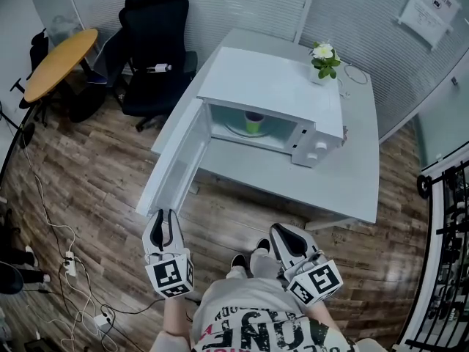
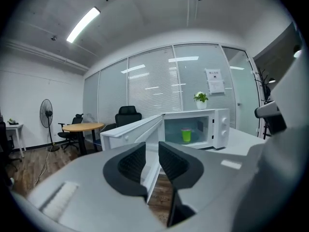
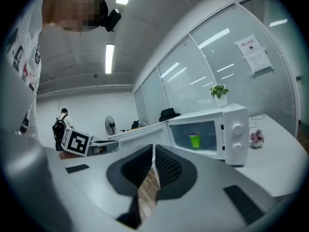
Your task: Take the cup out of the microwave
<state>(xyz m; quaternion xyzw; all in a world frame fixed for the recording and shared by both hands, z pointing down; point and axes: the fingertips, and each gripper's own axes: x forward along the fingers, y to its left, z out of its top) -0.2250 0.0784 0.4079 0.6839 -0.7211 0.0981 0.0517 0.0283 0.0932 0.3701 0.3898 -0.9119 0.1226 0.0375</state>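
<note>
A green cup (image 1: 253,123) stands on the turntable inside the white microwave (image 1: 272,86), whose door (image 1: 173,164) swings wide open to the left. The cup also shows in the left gripper view (image 2: 186,135) and the right gripper view (image 3: 194,140). My left gripper (image 1: 165,218) hangs just below the door's outer edge, over the floor. Its jaws (image 2: 152,147) stand open with nothing held; the door edge shows through the gap. My right gripper (image 1: 283,231) is short of the table's front edge, shut and empty (image 3: 153,150). Both are well back from the cup.
The microwave sits on a white table (image 1: 352,174) with a small potted plant (image 1: 323,59) on top. A black office chair (image 1: 154,42) and a round wooden table (image 1: 60,61) stand at the left. Cables (image 1: 73,262) lie on the wood floor. A black rack (image 1: 447,233) stands at the right.
</note>
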